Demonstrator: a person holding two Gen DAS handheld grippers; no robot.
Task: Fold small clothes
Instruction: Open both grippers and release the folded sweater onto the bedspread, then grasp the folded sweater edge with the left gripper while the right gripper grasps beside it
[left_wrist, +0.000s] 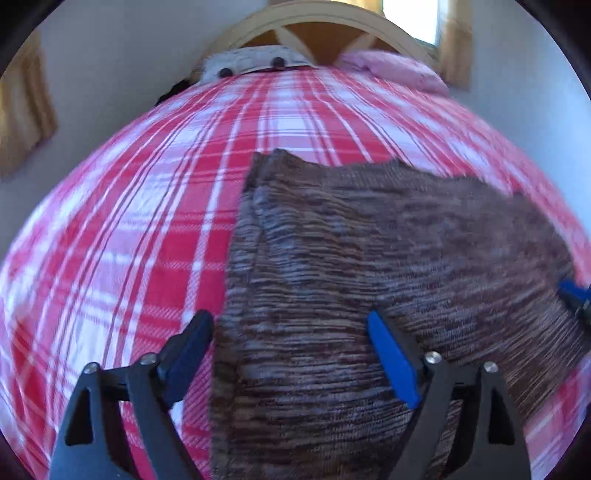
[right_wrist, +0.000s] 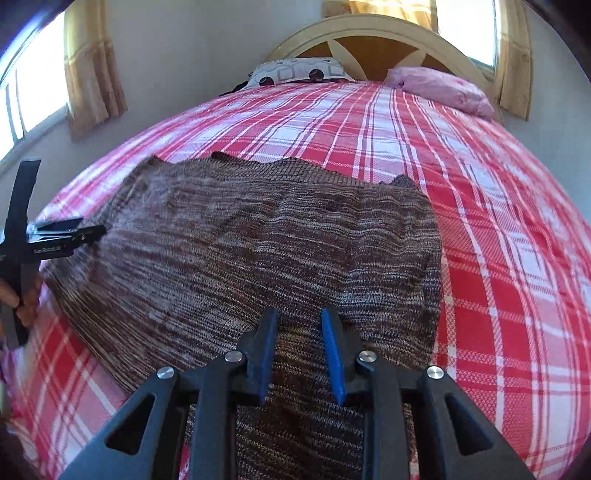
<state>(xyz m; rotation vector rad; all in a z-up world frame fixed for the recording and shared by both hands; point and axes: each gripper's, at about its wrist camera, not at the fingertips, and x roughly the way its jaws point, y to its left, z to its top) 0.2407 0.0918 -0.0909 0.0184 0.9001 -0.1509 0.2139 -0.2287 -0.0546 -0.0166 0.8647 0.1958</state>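
Brown knitted garment (right_wrist: 258, 251) spread flat on the red-and-white checked bed (right_wrist: 480, 258), near the foot end and well apart from the pillows by the headboard. Left hand-held gripper (left_wrist: 291, 332) wide open above the garment's left edge: one finger over the bed cover, the other over the knit, nothing pinched. Right hand-held gripper (right_wrist: 299, 332) only partly open, poised over the near edge towards the right side, fabric showing in the gap but not clamped as far as can be told. Probably the moment just before taking hold for a fold. Best done by lowering both sets of fingers onto the near hem together, one finger slid under the cloth, and closing on a single layer of knit without catching the bed cover beneath. Worth matching the two grips for height and spacing, so the fold line runs straight. Loose, stretchy knit likely to sag and slip; firm bite needed, slow lift.
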